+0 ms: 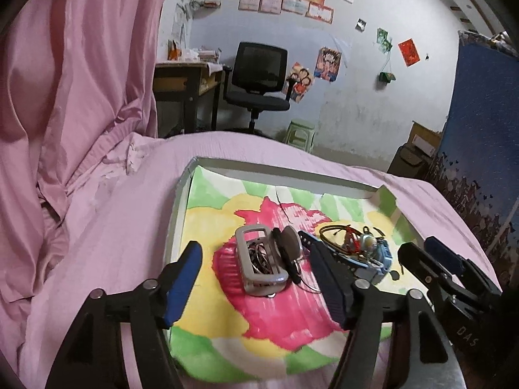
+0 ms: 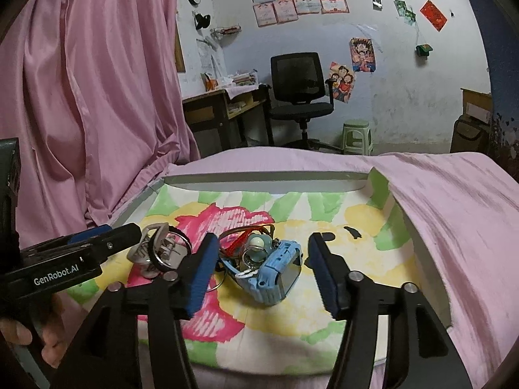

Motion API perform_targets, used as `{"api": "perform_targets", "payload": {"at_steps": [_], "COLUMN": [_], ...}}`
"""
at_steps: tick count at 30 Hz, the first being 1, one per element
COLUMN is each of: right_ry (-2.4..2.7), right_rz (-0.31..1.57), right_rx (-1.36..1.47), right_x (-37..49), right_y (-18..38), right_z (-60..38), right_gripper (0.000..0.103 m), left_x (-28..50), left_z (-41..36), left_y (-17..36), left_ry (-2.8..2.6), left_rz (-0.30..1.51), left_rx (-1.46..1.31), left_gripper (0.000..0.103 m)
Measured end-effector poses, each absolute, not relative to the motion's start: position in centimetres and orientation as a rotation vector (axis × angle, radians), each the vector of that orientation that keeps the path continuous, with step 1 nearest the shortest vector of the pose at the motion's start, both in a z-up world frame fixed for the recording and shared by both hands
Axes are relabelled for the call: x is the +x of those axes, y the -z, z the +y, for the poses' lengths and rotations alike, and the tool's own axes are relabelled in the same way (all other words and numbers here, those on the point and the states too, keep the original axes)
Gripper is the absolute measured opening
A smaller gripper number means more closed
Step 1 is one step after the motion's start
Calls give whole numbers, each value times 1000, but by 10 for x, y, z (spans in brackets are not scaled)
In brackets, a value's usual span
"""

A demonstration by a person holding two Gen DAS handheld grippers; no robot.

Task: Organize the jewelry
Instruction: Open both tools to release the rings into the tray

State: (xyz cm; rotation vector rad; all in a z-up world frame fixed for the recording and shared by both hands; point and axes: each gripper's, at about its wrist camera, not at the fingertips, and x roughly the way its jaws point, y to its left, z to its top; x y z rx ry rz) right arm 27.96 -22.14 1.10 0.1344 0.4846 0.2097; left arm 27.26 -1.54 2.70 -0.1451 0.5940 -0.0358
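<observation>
A shallow tray (image 1: 279, 175) lined with a painted flower sheet is laid on a pink bedspread (image 1: 107, 227). The left gripper (image 1: 256, 288) is held with jaws apart around a grey buckle (image 1: 259, 259) full of rings. The right gripper (image 2: 262, 278) is spread around a blue watch (image 2: 279, 269), not touching it.

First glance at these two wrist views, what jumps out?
The shallow tray lined with a bright pink, yellow and green painted sheet, lying on the pink bedsheet. On it, a light blue plastic child's smartwatch sits between the right gripper's open blue-padded fingers, tangled with rings and cords. Left of it, a grey rectangular clip frame holding metal rings lies between the left gripper's open fingers.
</observation>
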Motion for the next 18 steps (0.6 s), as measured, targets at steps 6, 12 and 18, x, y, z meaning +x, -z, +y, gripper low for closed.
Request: {"api": "perform_targets", "payload": {"at_steps": [6,12,18], "right_ry": [-204,-185,-169], "right_rz": [435,381,323], "right_rx": [125,142,150], "right_x": [252,221,185], "right_y": [-23,-31,-37], "right_z": [-227,-236,-245], "right_gripper": [71,89,98], "left_x": [237,198,161], "left_z": [-13,-8,-4], "left_y": [-36,-43,-46], "left_ry": [25,-5,-26], "left_rz": [507,415,351], "left_rx": [-121,-112,-102], "left_gripper": [86,100,102]}}
